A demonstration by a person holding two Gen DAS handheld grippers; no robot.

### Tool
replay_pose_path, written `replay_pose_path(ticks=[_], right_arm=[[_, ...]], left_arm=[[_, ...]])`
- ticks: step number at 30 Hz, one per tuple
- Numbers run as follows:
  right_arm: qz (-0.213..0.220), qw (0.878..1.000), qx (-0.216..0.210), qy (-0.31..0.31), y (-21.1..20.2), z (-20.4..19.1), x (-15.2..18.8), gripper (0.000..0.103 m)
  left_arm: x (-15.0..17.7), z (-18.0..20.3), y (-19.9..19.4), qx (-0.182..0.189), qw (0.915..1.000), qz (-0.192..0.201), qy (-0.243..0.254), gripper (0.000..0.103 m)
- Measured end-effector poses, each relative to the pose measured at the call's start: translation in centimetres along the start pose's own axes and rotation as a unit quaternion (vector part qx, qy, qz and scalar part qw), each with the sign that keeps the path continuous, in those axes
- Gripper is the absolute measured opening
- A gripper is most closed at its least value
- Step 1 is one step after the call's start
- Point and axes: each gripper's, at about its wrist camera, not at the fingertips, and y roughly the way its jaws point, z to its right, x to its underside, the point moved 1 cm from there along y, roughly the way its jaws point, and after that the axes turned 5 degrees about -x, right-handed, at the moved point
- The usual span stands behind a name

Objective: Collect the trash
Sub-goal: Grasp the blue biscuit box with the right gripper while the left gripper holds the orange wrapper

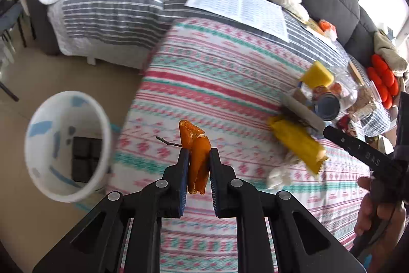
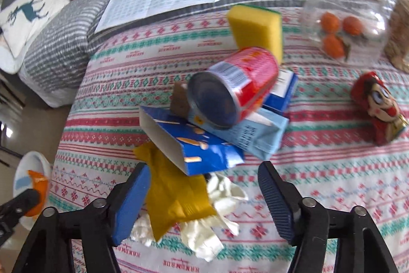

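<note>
Orange peel pinched in my left gripper; my right one gapes over the trash pile.

My left gripper [image 1: 199,150] clamps an orange peel [image 1: 195,155] past the patterned cloth's [image 1: 204,73] left edge, near the white bin [image 1: 67,145] on the floor; something dark lies in it, too blurred to name. My right gripper [image 2: 204,186] hangs spread above a yellow wrapper [image 2: 173,196] and crumpled tissue [image 2: 204,234], partly hidden under a blue box [image 2: 194,147]. A red can [image 2: 235,88] lies tipped on the cartons. A lidded glass jar [image 2: 350,17] beyond holds small oranges.

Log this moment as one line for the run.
left gripper: shut on orange peel | right gripper: open above yellow wrapper | white bin: left, on floor
</note>
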Motion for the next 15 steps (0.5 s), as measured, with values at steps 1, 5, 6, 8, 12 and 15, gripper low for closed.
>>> replay_pose_path(ticks=[1, 5, 6, 8, 12, 15], right_arm=[[-0.001, 1.000, 0.003, -0.007, 0.4, -0.3, 0.0, 0.071], [-0.004, 0.999, 0.028, -0.036, 1.8, -1.4, 0.0, 0.061], [-0.004, 0.998, 0.036, -0.043, 2.2, -1.6, 0.0, 0.054], [-0.004, 0.997, 0.046, -0.061, 2.8, -1.8, 0.1, 0.034], [0.000, 0.995, 0.052, -0.080, 2.5, -2.0, 0.5, 0.013], [0.007, 0.997, 0.029, -0.074, 0.8, -1.6, 0.6, 0.009]], left_arm=[[0.1, -0.7, -0.1, -0.003, 1.0000, -0.001, -0.003, 0.017], [0.4, -2.7, -0.4, -0.011, 0.9999, -0.004, -0.011, 0.017], [0.6, -3.1, -0.5, -0.013, 0.9998, -0.005, -0.012, 0.017], [0.8, -3.6, -0.6, -0.016, 0.9998, -0.005, -0.014, 0.017], [1.5, -4.3, -1.0, -0.020, 0.9997, -0.006, -0.010, 0.017], [1.6, -4.1, -1.3, -0.016, 0.9999, -0.004, -0.004, 0.017]])
